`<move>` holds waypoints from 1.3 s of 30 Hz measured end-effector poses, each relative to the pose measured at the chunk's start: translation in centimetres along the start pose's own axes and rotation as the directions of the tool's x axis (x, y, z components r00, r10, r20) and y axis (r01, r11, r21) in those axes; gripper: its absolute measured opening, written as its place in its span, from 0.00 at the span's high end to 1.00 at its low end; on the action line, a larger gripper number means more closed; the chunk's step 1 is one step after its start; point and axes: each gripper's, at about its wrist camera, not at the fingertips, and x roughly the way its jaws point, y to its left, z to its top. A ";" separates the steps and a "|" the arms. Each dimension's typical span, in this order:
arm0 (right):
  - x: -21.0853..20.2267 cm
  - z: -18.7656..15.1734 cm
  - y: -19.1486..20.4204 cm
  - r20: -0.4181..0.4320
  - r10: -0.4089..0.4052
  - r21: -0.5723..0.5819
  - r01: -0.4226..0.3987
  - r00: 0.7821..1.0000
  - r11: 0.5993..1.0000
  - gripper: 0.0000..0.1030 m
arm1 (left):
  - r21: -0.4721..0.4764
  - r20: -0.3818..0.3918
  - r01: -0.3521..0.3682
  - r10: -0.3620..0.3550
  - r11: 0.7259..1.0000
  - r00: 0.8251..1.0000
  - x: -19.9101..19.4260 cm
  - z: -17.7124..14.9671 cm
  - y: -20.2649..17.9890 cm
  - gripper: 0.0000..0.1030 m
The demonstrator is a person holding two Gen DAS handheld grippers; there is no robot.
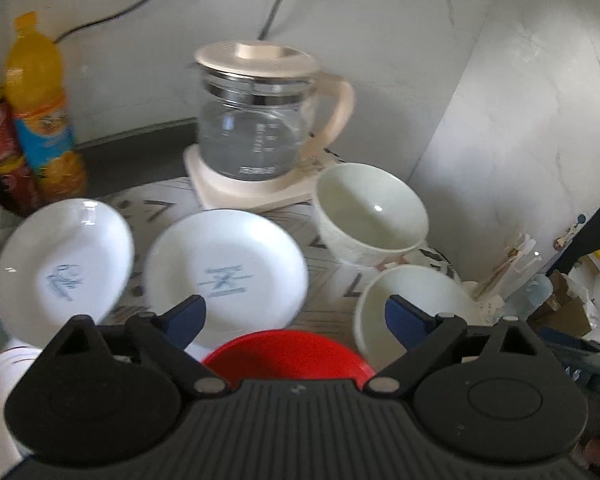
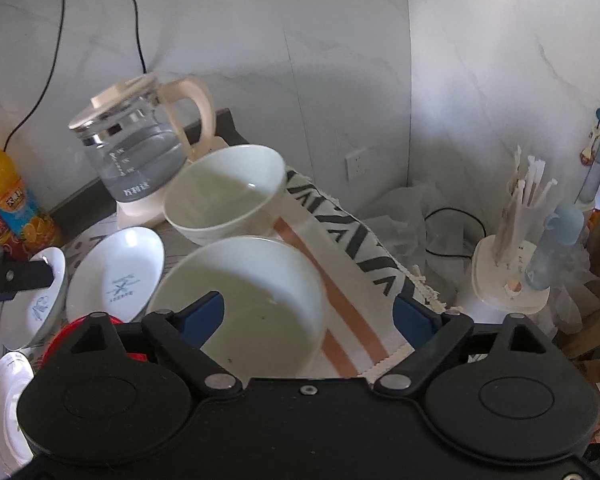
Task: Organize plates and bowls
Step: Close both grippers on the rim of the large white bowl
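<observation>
A: Report the left gripper (image 1: 294, 316).

B: Jaws spread wide, nothing between them. It hovers over the near edge of the desk (image 1: 140, 160). A red plate (image 1: 284, 354) lies directly below the gap between its blue fingertips (image 1: 186, 316).

A: Location of the plates?

B: Two white plates with blue print. The middle plate (image 1: 226, 266) lies just beyond the red plate, on the patterned cloth (image 1: 328, 276). The left plate (image 1: 64, 266) is tilted, its near rim just beside the middle plate. Whether the two rims touch cannot be determined.

A: And the bowls?

B: Two white bowls, both empty. The far bowl (image 1: 370, 212) stands near the kettle (image 1: 260, 114), tipped toward the camera. The near bowl (image 1: 416, 304) stands in front of it, just beside the left gripper's right fingertip.

A: Report the right gripper (image 2: 310, 316).

B: Also wide open and empty. In the right wrist view the near bowl (image 2: 240, 292) sits partly behind its left fingertip (image 2: 204, 316); contact cannot be confirmed. The far bowl (image 2: 224, 196) stands behind it, in front of the kettle (image 2: 136, 148).

A: Other items?

B: An orange drink bottle (image 1: 40, 108) and a red can (image 1: 6, 148) stand at the far left against the wall. A utensil holder (image 2: 512, 256) stands well to the right, off the cloth.
</observation>
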 end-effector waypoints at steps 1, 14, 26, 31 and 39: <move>0.4 0.1 -0.4 -0.007 0.006 0.004 -0.006 1.000 1.000 0.15 | 0.000 0.001 0.014 -0.014 1.000 1.000 0.5 0.2 -0.6 0.08; 4.8 0.0 -3.1 -0.146 0.092 0.039 -0.087 0.985 0.995 0.33 | 0.012 -0.109 0.049 -0.047 0.999 0.993 6.8 0.1 -4.8 0.43; 7.2 -1.0 -3.2 -0.234 0.151 0.057 -0.141 0.960 0.988 0.56 | 0.003 -0.225 -0.002 0.003 1.000 0.974 11.5 -0.2 -4.7 0.52; 8.3 -1.3 -3.2 -0.271 0.200 0.082 -0.185 0.941 0.979 0.72 | -0.005 -0.277 -0.009 0.008 1.000 0.961 13.0 -0.4 -4.6 0.75; 7.5 -0.5 -2.9 -0.236 0.186 0.046 -0.180 0.954 0.983 0.83 | -0.059 -0.287 0.020 -0.036 0.998 0.957 13.1 -0.5 -4.8 0.86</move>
